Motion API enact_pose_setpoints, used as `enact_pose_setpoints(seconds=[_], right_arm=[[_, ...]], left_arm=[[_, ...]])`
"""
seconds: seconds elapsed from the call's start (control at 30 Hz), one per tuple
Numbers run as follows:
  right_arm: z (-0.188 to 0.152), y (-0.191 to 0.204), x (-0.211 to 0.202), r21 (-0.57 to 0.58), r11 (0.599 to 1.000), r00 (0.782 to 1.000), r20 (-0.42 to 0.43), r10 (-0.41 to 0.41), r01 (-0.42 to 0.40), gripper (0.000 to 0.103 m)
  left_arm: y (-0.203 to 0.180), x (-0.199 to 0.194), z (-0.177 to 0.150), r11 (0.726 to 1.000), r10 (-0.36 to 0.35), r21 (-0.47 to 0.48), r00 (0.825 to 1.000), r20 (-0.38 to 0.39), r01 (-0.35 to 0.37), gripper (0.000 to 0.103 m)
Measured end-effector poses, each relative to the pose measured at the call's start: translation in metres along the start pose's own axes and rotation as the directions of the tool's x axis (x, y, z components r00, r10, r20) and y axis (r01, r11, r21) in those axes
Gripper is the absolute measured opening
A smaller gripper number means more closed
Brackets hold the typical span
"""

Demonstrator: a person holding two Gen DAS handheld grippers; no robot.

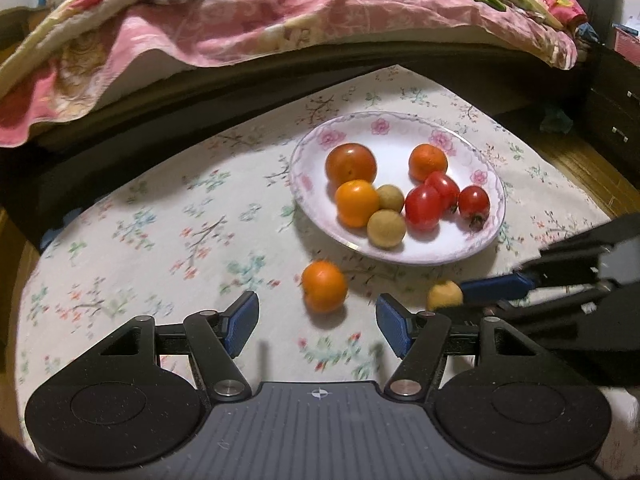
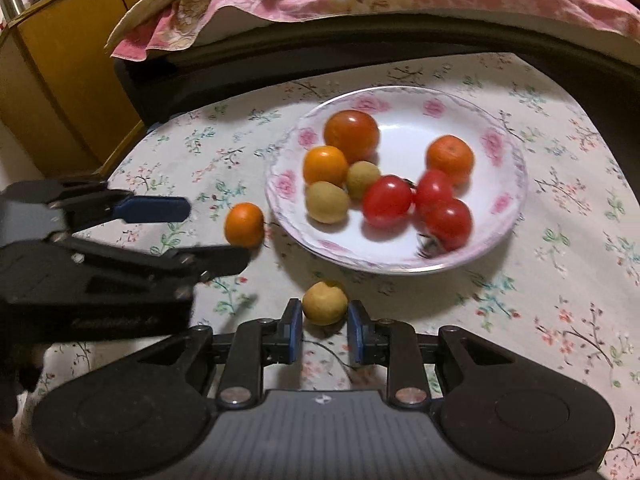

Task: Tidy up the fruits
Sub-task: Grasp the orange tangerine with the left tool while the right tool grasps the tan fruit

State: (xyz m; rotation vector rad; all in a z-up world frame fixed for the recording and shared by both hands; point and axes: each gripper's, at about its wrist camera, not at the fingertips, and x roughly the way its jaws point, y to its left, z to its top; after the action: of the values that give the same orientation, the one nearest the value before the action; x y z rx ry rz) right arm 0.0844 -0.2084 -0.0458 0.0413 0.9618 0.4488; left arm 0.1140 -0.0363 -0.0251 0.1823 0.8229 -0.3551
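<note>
A white flower-rimmed plate (image 1: 400,136) (image 2: 404,128) holds a big red-orange fruit, two oranges, two tan fruits and three red cherry tomatoes. One loose orange (image 1: 324,286) (image 2: 244,225) lies on the floral cloth in front of the plate. It sits just ahead of my left gripper (image 1: 318,320) (image 2: 216,232), which is open and apart from it. A small yellow fruit (image 2: 324,304) (image 1: 444,295) sits low over the cloth near the plate's front rim. My right gripper (image 2: 325,326) (image 1: 464,300) is shut on it at the fingertips.
The floral tablecloth (image 1: 160,232) covers a low table. Right behind it runs a dark bed frame (image 1: 200,92) with a pink quilt (image 1: 240,12) hanging over. A yellow cabinet (image 2: 60,80) stands at the back left, dark drawers (image 1: 616,112) at the back right.
</note>
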Motion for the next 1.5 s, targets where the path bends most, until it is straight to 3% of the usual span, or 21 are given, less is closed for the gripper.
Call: enact_pose_setpoints(seconds=[0.17, 0.33, 0.6, 0.93, 1.2, 1.5], right_arm=[[-0.003, -0.01, -0.006, 0.004, 1.0, 1.0, -0.003, 0.018, -0.018, 0.029], [-0.005, -0.012, -0.007, 0.01, 1.0, 1.0, -0.003, 0.023, -0.023, 0.029], [-0.006, -0.01, -0.006, -0.005, 1.0, 1.0, -0.009, 0.02, -0.02, 0.029], [-0.009, -0.011, -0.008, -0.019, 1.0, 1.0, -0.018, 0.014, -0.014, 0.029], [-0.035, -0.006, -0.032, -0.013, 1.0, 1.0, -0.022, -0.016, 0.016, 0.029], [-0.05, 0.01, -0.055, 0.024, 0.999, 1.0, 0.011, -0.028, 0.028, 0.029]], left_arm=[[-0.006, 0.014, 0.004, 1.0, -0.001, 0.0, 1.0, 0.002, 0.001, 0.067], [-0.007, 0.023, 0.005, 1.0, -0.002, -0.008, 1.0, -0.001, 0.002, 0.052], [-0.003, 0.028, 0.004, 0.999, 0.009, -0.032, 1.0, -0.025, -0.01, 0.037], [-0.005, 0.019, -0.002, 1.0, -0.005, -0.017, 0.999, -0.043, 0.004, 0.036], [-0.019, -0.019, -0.038, 1.0, -0.017, 0.021, 0.995, -0.097, 0.019, 0.037], [-0.027, -0.056, -0.076, 0.999, -0.038, -0.015, 0.991, -0.131, 0.036, 0.039]])
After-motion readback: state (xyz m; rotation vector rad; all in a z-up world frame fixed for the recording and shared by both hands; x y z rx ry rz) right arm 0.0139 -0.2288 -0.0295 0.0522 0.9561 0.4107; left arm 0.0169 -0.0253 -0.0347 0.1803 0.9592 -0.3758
